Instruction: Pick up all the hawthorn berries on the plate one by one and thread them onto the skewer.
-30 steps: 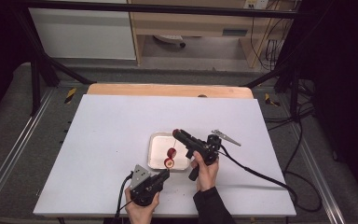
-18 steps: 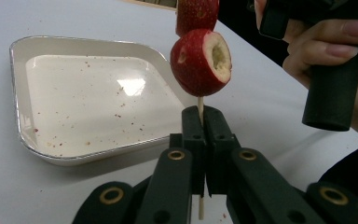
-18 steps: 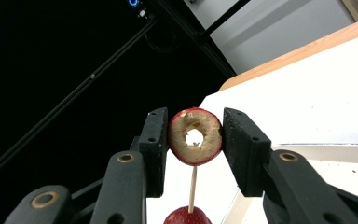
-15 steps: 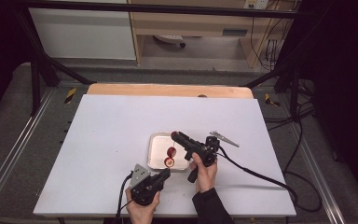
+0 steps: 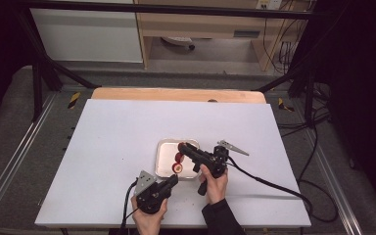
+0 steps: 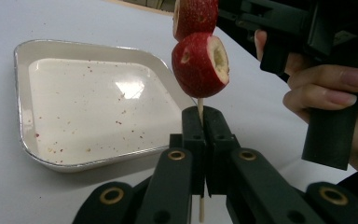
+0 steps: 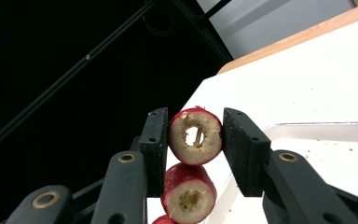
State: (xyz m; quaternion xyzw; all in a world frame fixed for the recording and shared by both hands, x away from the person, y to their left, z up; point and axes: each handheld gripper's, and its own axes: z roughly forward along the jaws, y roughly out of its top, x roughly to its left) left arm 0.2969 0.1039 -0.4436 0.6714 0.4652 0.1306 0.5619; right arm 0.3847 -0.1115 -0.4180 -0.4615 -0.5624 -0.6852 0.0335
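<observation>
The left gripper [image 6: 200, 140] is fully closed on the skewer [image 6: 199, 109], clamping the bare stick just below the lowest fruit [image 6: 199, 64]. The skewer stands roughly upright beside the near right corner of the tray [image 6: 21, 84], which rests on the table [image 5: 103, 147]. The right gripper [image 7: 196, 140] is partly closed with its jaws bracketing the top fruit [image 7: 195, 136]; both pads appear to touch its red skin, though whether they press firmly cannot be told. The skewer's long axis runs from the left gripper up through the cored fruits to the right gripper, which lies across that axis. Judged from this layout, the coming move is a pull or push of the top fruit along the stick, with the left gripper as anchor. In the high view, the right gripper [image 5: 182, 148] is above the tray's right edge [image 5: 162, 143], the left gripper [image 5: 173, 179] nearer the person.
</observation>
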